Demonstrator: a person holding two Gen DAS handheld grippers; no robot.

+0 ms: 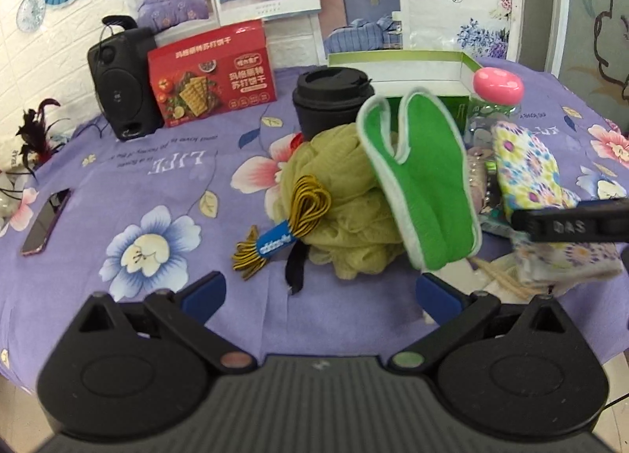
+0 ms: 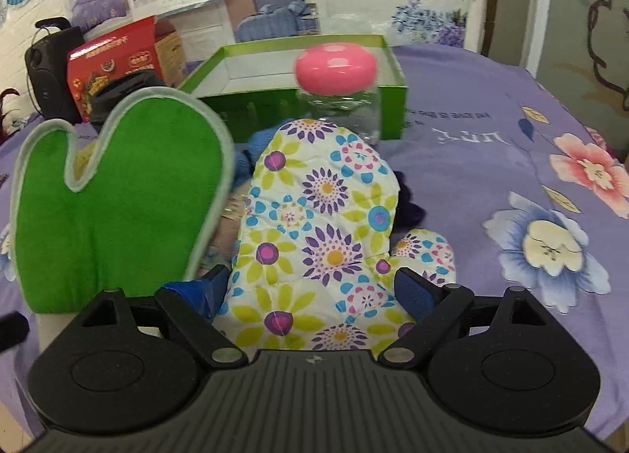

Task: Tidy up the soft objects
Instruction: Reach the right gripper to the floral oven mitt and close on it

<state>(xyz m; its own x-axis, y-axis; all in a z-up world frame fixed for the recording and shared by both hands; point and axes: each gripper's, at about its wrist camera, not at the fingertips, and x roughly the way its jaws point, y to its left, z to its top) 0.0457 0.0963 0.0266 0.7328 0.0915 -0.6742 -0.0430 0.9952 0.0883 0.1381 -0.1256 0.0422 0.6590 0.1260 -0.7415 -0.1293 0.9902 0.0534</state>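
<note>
A green mitt with pale trim (image 1: 416,186) stands upright in mid-air, also in the right wrist view (image 2: 118,201); what holds it up does not show. An olive mesh sponge (image 1: 346,193) lies behind it on the purple floral cloth (image 1: 118,186). A flowered oven mitt (image 2: 314,241) lies between my right gripper's (image 2: 314,292) open blue pads (image 2: 416,292), not clamped; it also shows in the left view (image 1: 526,166). My left gripper (image 1: 320,296) is open and empty before the sponge.
A green open box (image 2: 389,72) stands at the back with a pink-lidded clear jar (image 2: 338,91) before it. A black lidded cup (image 1: 330,103), red cracker box (image 1: 212,76), black speaker (image 1: 122,79), phone (image 1: 43,225) and bundled yellow-black laces (image 1: 291,217) are on the table.
</note>
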